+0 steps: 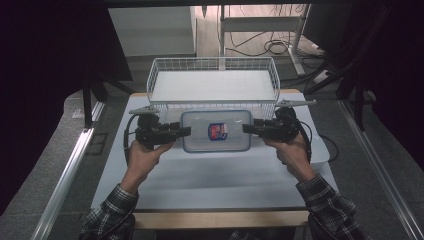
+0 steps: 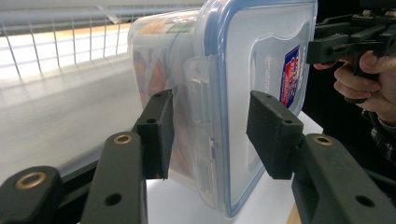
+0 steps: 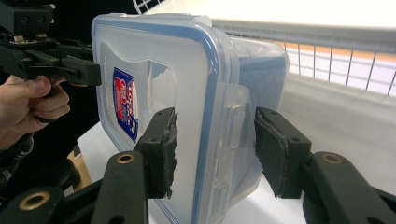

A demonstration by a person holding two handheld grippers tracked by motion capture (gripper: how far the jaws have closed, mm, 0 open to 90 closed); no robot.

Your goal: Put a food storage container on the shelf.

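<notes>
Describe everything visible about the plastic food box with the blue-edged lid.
The food box is a clear plastic rectangle with rounded corners, its lid rimmed in blue and bearing a red-and-blue label. Clear clip flaps fold down its short ends. Something orange shows dimly through the wall. It sits level, lid up, in front of the white wire basket. The left hand-held gripper and right hand-held gripper each clamp an end, one jaw on the lid, one underneath.

a lab-like recording space: dark curtains [image 1: 45, 75], loose floor cables [image 1: 270, 47] and a metal-framed bench [image 1: 260, 22]
</notes>
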